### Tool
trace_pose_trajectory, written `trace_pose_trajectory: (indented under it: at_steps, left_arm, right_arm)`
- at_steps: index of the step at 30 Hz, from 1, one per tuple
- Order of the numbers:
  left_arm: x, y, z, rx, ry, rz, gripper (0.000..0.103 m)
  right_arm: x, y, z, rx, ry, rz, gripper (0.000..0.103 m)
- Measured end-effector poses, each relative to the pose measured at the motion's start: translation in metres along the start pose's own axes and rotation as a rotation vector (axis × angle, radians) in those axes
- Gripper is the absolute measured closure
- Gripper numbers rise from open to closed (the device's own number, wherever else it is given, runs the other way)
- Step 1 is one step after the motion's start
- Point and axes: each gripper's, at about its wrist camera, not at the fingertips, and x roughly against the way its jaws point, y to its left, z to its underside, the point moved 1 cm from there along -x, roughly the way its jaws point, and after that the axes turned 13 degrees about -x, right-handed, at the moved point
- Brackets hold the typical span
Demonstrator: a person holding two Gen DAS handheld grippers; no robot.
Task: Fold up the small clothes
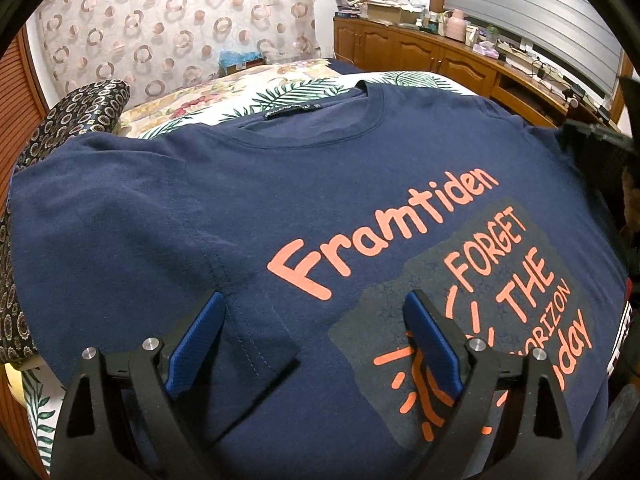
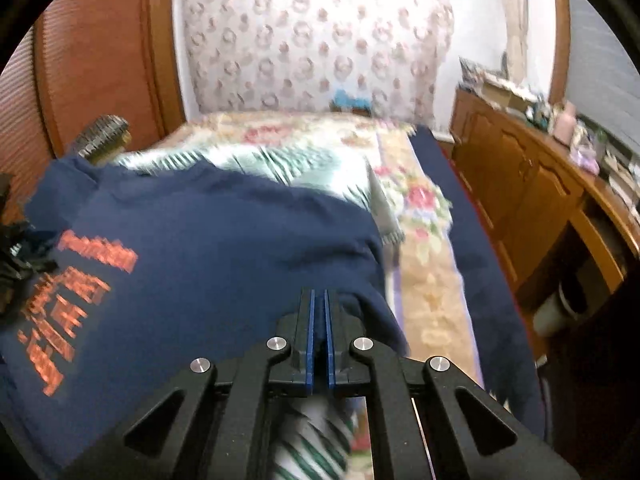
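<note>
T-shirt (image 1: 248,216), navy with orange print, lay face up and spread nearly flat on the bed (image 1: 224,96), collar at the far end, one sleeve reaching left. The fold looked only just begun. The right claw (image 2: 319,300) was closed at the shirt's right edge, apparently pinching the cloth, though blur hid the contact. The left claw (image 1: 316,312) hovered with jaws wide apart over the near left side seam, holding nothing. Judging from this, the next move called for the left claw to close on its own edge, so both sides could be carried over together without bunching.
</note>
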Motion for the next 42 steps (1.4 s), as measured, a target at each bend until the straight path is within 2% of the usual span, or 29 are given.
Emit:
trace_pose_trajectory:
  at_steps: [5,10,16,21,24,27,31,32,37,42]
  left_arm:
    - [0.0,0.0,0.0,-0.001,0.0,-0.001,0.011]
    - [0.0,0.0,0.0,0.0,0.0,0.0,0.011]
    - [0.0,0.0,0.0,0.0,0.001,-0.002,0.01]
    - [-0.001,0.001,0.001,0.001,0.002,-0.003,0.009]
    - [0.0,0.002,0.002,-0.003,0.001,-0.005,0.009]
    - [0.004,-0.001,0.004,-0.015,-0.004,-0.015,0.009]
    - [0.017,-0.006,0.005,-0.03,-0.043,-0.031,0.009]
    - [0.023,-0.008,0.005,-0.026,-0.061,-0.026,0.009]
    - [0.045,-0.014,0.005,0.003,-0.132,-0.003,0.009]
    - [0.061,-0.023,0.003,0.007,-0.181,0.003,0.009]
  right_arm:
    - [0.012,0.038,-0.003,0.056,-0.036,-0.104,0.099]
    - [0.003,0.06,0.014,0.084,0.034,-0.16,0.099]
    - [-0.024,0.057,0.031,0.084,0.143,-0.156,0.099]
    - [-0.028,0.049,0.027,0.068,0.149,-0.138,0.098]
    - [-0.016,0.05,0.025,0.046,0.125,-0.14,0.092]
    - [-0.001,0.043,0.021,0.011,0.096,-0.14,0.08]
    - [0.018,0.026,0.016,-0.015,0.048,-0.112,0.052]
    - [0.021,0.021,0.016,-0.023,0.038,-0.104,0.05]
    - [0.01,0.01,0.02,-0.044,0.035,-0.018,0.049]
    - [-0.022,-0.002,0.023,-0.085,0.089,0.044,0.049]
